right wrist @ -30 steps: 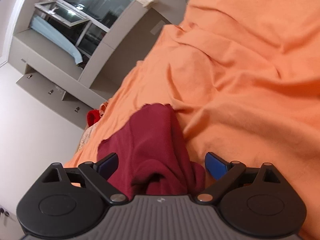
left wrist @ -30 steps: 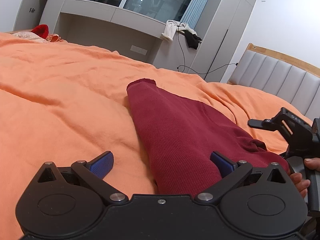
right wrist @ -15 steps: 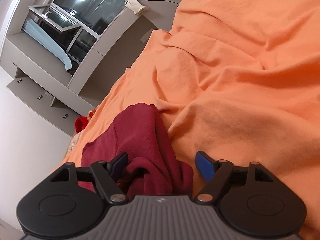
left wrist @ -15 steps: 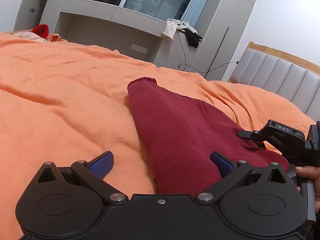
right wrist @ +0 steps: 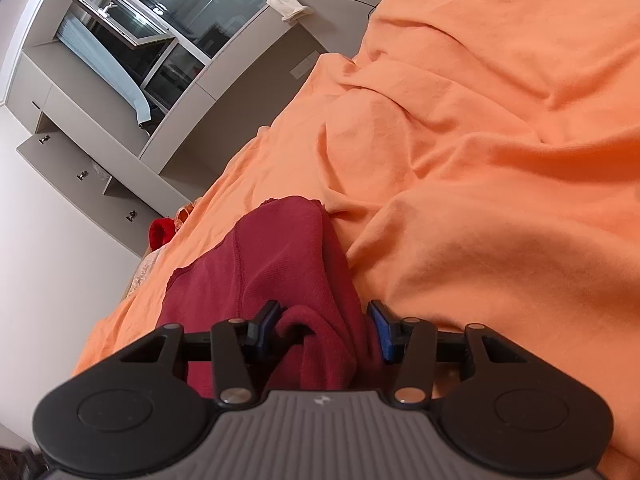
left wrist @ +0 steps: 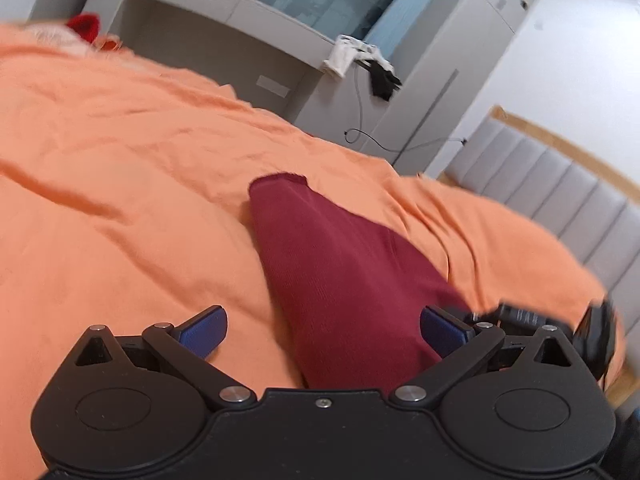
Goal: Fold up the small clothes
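A maroon knit garment [left wrist: 340, 272] lies lengthwise on the orange bed sheet [left wrist: 120, 200], its far end flat and narrow. My left gripper [left wrist: 324, 330] hovers over its near part, wide open, with the cloth under the gap and neither pad touching it. In the right wrist view the garment [right wrist: 280, 256] is bunched at its near end. The jaws of my right gripper [right wrist: 324, 326] are closing, and both blue pads press against that bunched cloth. The right gripper [left wrist: 560, 320] also shows blurred at the garment's right edge in the left wrist view.
The rumpled orange sheet [right wrist: 480, 200] covers the whole bed. A padded grey headboard [left wrist: 560, 192] stands at the right. Grey cabinets [left wrist: 240, 40] with draped clothes [left wrist: 360, 60] line the far wall. Red clothing [left wrist: 84, 26] lies at the bed's far left corner.
The right gripper's jaws went from wide open to closed in on the bunched end of the garment. The left gripper shifted a little and its view is now blurred; it stays open.
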